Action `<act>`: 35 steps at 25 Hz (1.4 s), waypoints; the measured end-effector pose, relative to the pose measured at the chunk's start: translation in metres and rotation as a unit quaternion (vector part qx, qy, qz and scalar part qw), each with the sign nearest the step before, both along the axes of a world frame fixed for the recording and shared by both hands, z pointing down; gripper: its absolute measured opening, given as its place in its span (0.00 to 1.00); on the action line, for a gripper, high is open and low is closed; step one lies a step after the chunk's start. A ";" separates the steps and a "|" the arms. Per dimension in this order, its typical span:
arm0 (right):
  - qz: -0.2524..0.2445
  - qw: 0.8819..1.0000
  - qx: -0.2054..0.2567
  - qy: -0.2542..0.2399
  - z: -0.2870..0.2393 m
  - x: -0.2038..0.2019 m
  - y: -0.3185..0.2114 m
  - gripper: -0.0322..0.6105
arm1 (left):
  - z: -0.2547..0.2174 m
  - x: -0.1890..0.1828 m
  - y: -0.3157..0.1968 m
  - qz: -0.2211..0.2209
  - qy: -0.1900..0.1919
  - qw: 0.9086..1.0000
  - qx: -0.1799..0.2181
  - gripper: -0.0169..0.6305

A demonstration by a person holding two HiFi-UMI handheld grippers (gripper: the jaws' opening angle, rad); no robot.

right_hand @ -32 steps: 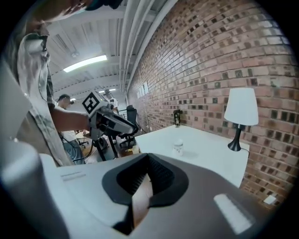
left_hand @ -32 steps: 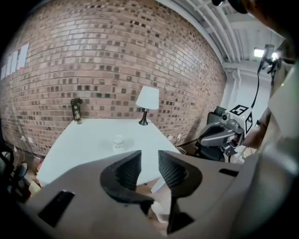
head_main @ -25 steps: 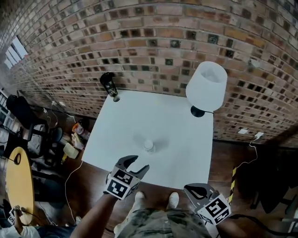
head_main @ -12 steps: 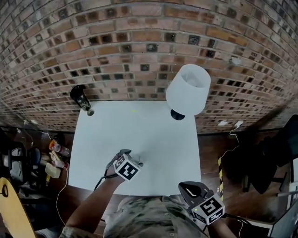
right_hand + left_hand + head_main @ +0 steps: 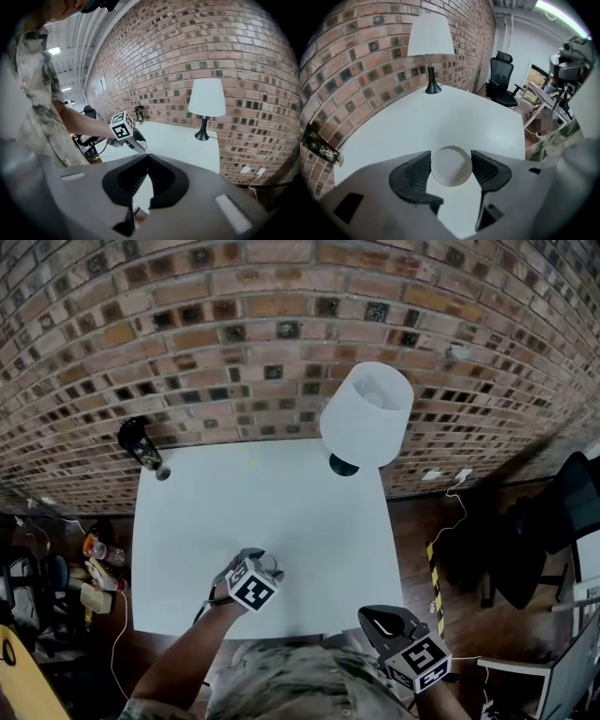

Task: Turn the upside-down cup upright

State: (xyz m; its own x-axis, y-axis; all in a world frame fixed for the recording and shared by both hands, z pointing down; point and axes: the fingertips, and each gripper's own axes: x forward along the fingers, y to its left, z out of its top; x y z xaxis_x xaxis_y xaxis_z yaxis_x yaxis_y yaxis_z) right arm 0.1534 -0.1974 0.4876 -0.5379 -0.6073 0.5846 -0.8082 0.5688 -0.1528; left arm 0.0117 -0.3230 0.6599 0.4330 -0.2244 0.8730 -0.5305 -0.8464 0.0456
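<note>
Between the pads of the left claw [image 5: 451,153], low in the middle of the left gripper view, stands the cup [image 5: 451,168]. It is white and upside down, its round base facing the camera, and it rests on the white surface [image 5: 454,117]. The jaws are closing on it, and each ribbed pad already lies against one side of the cup. In the head view this claw sits at the lower middle of the frame, near the surface's bottom edge, and its marker cube [image 5: 252,589] hides most of the cup.

At the lower right of the head view the right claw [image 5: 375,620] hangs off the surface's bottom right corner. The right gripper view shows its jaws brought together at the tips with nothing between them.

Toward the upper right of the head view a lamp [image 5: 366,413] with a white shade and a dark base stands at the surface's far right corner. A dark bottle [image 5: 141,442] stands at the far left corner. A brick wall [image 5: 234,324] fills the top of the frame behind both. A black office chair [image 5: 501,79] shows at the upper right of the left gripper view, beyond the surface.
</note>
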 end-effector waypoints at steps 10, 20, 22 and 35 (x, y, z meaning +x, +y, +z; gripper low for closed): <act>-0.018 1.000 -0.008 0.019 0.005 -0.035 -0.007 0.05 | -0.015 -0.039 0.007 -0.045 0.149 0.987 0.027 0.45; -0.055 0.998 -0.018 0.018 0.008 -0.083 -0.017 0.05 | 0.019 -0.096 0.037 -0.017 0.128 0.992 0.009 0.44; -0.057 0.998 -0.015 0.018 0.007 -0.088 -0.019 0.05 | 0.029 -0.104 0.038 -0.010 0.109 0.994 0.011 0.44; -0.051 0.998 -0.024 0.019 0.008 -0.087 -0.010 0.05 | 0.051 -0.120 0.040 0.011 0.046 0.999 0.002 0.45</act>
